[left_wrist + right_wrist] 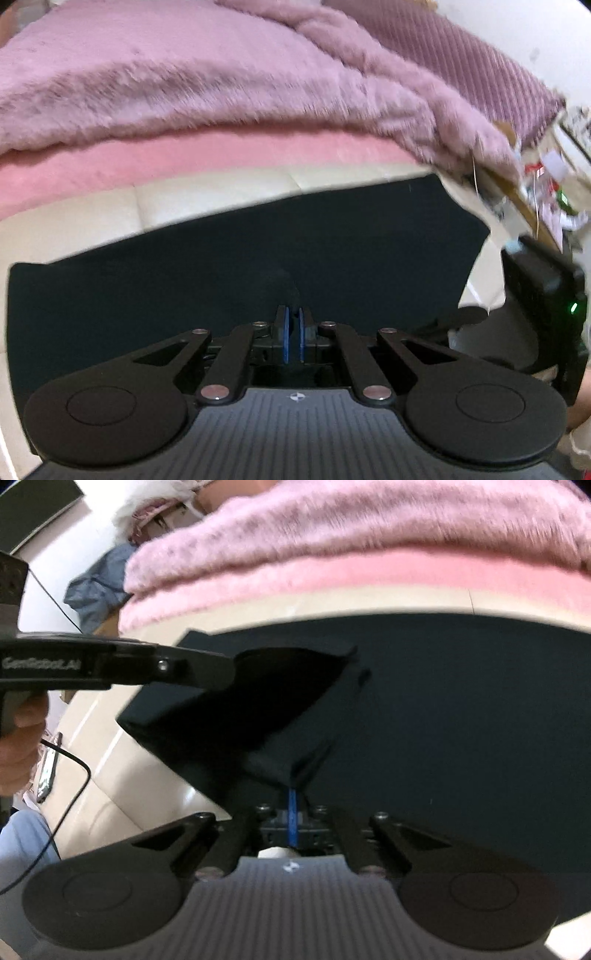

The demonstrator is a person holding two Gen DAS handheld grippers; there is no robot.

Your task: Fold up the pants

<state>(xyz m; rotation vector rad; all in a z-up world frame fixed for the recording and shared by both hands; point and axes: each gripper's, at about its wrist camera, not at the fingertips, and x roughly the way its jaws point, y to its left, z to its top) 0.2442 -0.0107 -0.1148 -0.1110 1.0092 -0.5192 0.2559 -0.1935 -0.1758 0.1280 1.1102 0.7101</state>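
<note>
The dark navy pants [258,254] lie spread on a cream surface [92,218]. My left gripper [293,317] is shut, its blue pads pinched on the near edge of the pants. In the right wrist view the pants [461,709] fill the middle and right. My right gripper [293,794] is shut on a raised fold of the pants. The left gripper [236,668] enters that view from the left, holding a lifted flap of the pants [280,694]. The right gripper's body [543,306] shows at the right edge of the left wrist view.
A fluffy mauve blanket [221,74] and a pink one [184,158] lie beyond the pants. A ribbed purple pillow [461,55] sits at the back right. A black cable [70,794] and a phone [48,771] lie on the cream surface at left. Blue-grey clothing [96,587] lies far left.
</note>
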